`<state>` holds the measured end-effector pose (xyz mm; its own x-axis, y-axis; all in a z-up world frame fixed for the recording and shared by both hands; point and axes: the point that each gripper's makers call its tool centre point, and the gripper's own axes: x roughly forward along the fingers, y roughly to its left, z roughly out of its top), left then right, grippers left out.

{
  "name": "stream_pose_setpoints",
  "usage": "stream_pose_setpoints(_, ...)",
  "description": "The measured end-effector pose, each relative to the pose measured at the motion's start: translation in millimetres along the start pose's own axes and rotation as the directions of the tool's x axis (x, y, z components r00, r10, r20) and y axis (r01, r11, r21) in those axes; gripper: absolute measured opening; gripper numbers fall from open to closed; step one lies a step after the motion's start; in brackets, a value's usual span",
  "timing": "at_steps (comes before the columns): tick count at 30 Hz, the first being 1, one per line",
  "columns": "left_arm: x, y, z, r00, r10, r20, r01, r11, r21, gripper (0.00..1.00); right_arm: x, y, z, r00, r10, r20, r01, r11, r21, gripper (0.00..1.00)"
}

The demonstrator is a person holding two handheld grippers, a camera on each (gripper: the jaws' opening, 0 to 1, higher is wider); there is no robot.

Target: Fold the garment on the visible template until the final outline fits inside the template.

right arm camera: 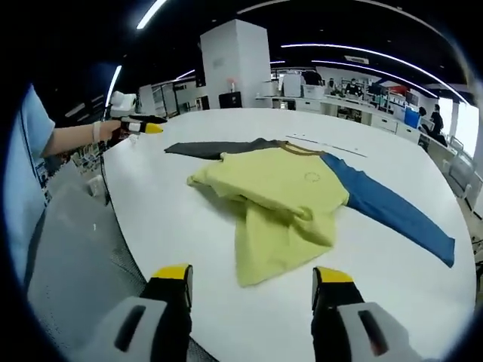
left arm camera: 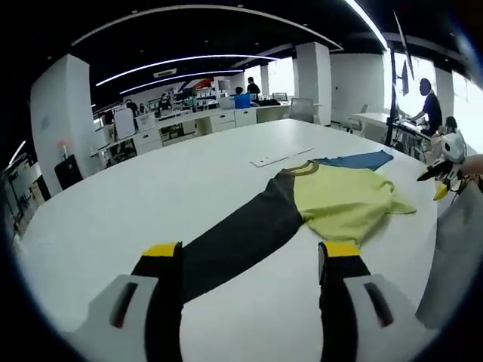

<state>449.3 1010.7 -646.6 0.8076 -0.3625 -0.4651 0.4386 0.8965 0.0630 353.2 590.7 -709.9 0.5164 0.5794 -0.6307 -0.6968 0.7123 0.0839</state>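
Two views, taken in turn. Left gripper view: my left claw (left arm camera: 253, 260) was spread wide and empty, its yellow-tipped jaws either side of the dark sleeve (left arm camera: 234, 241) of the garment (left arm camera: 339, 200), which lay flat on the white bench (left arm camera: 151, 204). The yellow-green body was rumpled beyond, with the blue sleeve (left arm camera: 358, 160) behind it and a pale strip (left arm camera: 281, 156) near the collar. My right claw (left arm camera: 445, 162) showed at the far edge; I could not tell its state there.

Right gripper view: my right claw (right arm camera: 253, 290) was spread and empty, short of the garment's (right arm camera: 279, 196) partly doubled hem. I judged the cloth light, limp and prone to slide, best pinched at a sleeve end or hem corner. The left claw (right arm camera: 136, 124) showed across the bench (right arm camera: 189, 249), its jaws too small to read.
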Motion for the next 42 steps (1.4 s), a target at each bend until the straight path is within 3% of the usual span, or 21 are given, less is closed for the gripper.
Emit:
stream_pose_setpoints(5, -1.8, -39.3, -6.5, 0.999, -0.048, -0.006, 0.048, 0.999, 0.001, 0.66, 0.0, 0.3, -1.7, 1.000, 0.004, 0.007, -0.004, 1.000, 0.001, 0.59)
stream_pose_setpoints(8, -0.6, -64.0, -11.0, 0.996, -0.085, -0.014, 0.085, 0.996, 0.001, 0.64, 1.4, 3.9, -5.0, 1.000, 0.026, -0.007, -0.026, 0.999, -0.027, 0.50)
stream_pose_setpoints(14, 4.2, -95.2, -15.9, 0.992, -0.126, 0.001, 0.126, 0.991, -0.035, 0.61, 10.8, 10.1, -17.2, 0.996, 0.050, -0.074, -0.057, 0.993, -0.099, 0.31)
stream_pose_setpoints(17, 7.3, -108.1, -16.4, 0.989, -0.145, 0.008, 0.145, 0.988, -0.051, 0.60, 18.5, 9.7, -19.5, 0.995, 0.055, -0.089, -0.065, 0.992, -0.112, 0.27)
stream_pose_setpoints(20, 10.0, -120.8, -22.0, 0.982, -0.187, -0.019, 0.186, 0.982, -0.036, 0.56, 26.7, 7.3, -22.7, 0.989, 0.058, -0.133, -0.082, 0.979, -0.186, 0.22)
stream_pose_setpoints(25, 13.6, -141.5, -23.5, 0.971, -0.238, -0.029, 0.236, 0.970, -0.054, 0.43, 42.6, 11.3, -24.8, 0.980, 0.075, -0.182, -0.122, 0.957, -0.263, 0.15)
stream_pose_setpoints(28, 18.2, -153.6, -25.0, 0.961, -0.270, -0.051, 0.269, 0.963, -0.022, 0.38, 48.8, 5.2, -26.9, 0.978, 0.036, -0.206, -0.105, 0.936, -0.335, 0.14)
stream_pose_setpoints(31, 24.4, -162.1, -24.1, 0.955, -0.292, -0.056, 0.292, 0.957, -0.012, 0.37, 53.4, 9.4, -28.8, 0.977, 0.045, -0.211, -0.115, 0.936, -0.334, 0.13)
stream_pose_setpoints(33, 29.8, -169.7, -23.6, 0.948, -0.312, -0.063, 0.312, 0.950, -0.010, 0.35, 55.7, 8.0, -30.7, 0.976, 0.030, -0.215, -0.108, 0.926, -0.362, 0.08)
stream_pose_setpoints(34, 33.9, -174.1, -23.2, 0.944, -0.322, -0.069, 0.323, 0.947, -0.004, 0.34, 56.5, 1.5, -32.1, 0.975, -0.010, -0.222, -0.081, 0.915, -0.396, 0.06)
stream_pose_setpoints(36, 43.2, -180.6, -23.8, 0.937, -0.340, -0.082, 0.343, 0.939, 0.019, 0.33, 58.1, 4.5, -34.2, 0.975, 0.001, -0.224, -0.093, 0.911, -0.402, 0.02)
stream_pose_setpoints(39, 62.7, -181.0, -31.4, 0.941, -0.312, -0.128, 0.319, 0.947, 0.032, 0.30, 58.3, 2.4, -32.4, 0.977, -0.012, -0.211, -0.074, 0.915, -0.396, 0.00)
stream_pose_setpoints(42, 81.7, -184.0, -28.4, 0.951, -0.280, -0.128, 0.290, 0.955, 0.066, 0.28, 57.1, 0.4, -31.3, 0.978, -0.025, -0.206, -0.059, 0.920, -0.389, 0.00)
